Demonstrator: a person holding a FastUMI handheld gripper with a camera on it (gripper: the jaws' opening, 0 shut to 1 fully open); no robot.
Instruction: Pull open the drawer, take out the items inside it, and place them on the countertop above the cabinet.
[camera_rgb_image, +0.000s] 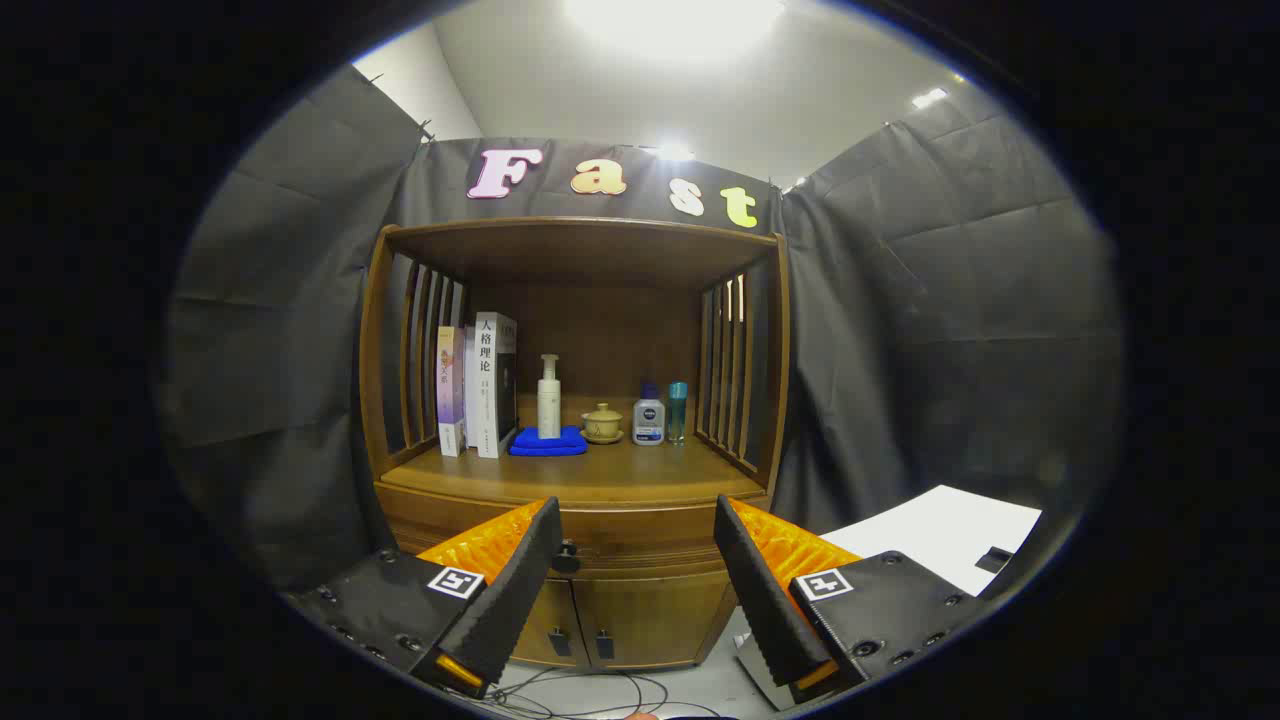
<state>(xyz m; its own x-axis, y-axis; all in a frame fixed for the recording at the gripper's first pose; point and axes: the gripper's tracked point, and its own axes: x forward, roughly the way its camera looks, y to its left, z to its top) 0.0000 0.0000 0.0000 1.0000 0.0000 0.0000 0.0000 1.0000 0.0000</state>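
Since nothing has been pulled yet, here is how it stands:
Drawer: the drawer (640, 548) sits flush and closed under the front edge of the counter (560, 478); its dark knob (567, 556) shows just beside the left finger.
Gripper: the gripper (635, 545) is released, fingers spread wide, empty, touching nothing as far as I can see.
Items: hidden inside the drawer, I judge; none visible.
Counter: books (478, 385) at the back left, pump bottle (549, 397) on a blue cloth (547, 443), small lidded cup (603, 423), two little bottles (661, 413) towards the back right; front edge bare.
Done: nothing, seemingly.
Left: pull, empty, place.
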